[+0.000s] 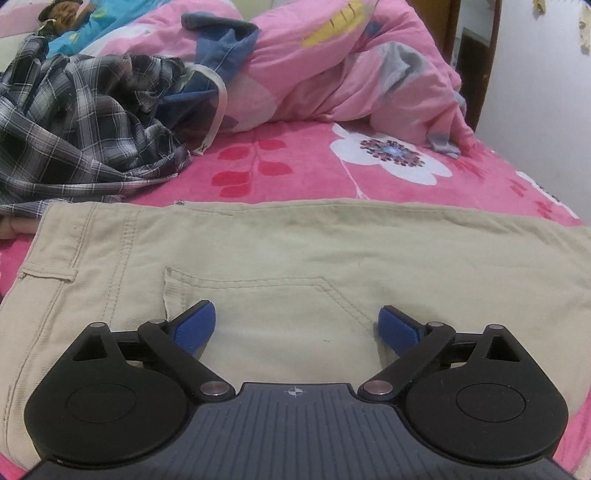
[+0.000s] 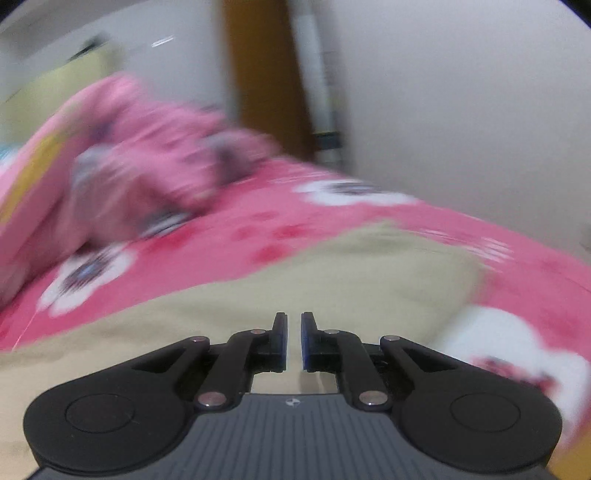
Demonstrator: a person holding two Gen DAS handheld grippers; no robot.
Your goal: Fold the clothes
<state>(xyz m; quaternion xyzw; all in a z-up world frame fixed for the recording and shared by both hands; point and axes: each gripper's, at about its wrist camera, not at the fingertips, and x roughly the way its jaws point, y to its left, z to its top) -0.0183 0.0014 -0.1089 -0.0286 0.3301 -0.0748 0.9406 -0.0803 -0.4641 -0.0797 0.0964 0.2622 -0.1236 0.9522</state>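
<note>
The khaki trousers lie flat on the bed, across its near part, with the back pocket facing up and the waistband with a belt loop toward the bed's left side. Their far edge runs straight from left to right, and the cloth looks smooth. In the right wrist view the same trousers appear blurred, and their end lies close to the bed's right edge.

The left gripper hangs over the back pocket with its jaws spread wide; nothing is between the blue pads, and I cannot tell if they touch the cloth. The right gripper is over the trousers too, its jaws almost together with only a thin slit between them, and no cloth is seen in that slit.

Under the trousers is the pink bedsheet with red leaves and white flowers. At the far left part of the bed a crumpled plaid shirt lies in a heap, just beside the trousers' far left corner. Behind it is a blue garment with a pale strap. A pink quilt is bunched along the far side of the bed. At the far left corner a person in blue clothes lies. A white wall stands past the bed's right edge.
</note>
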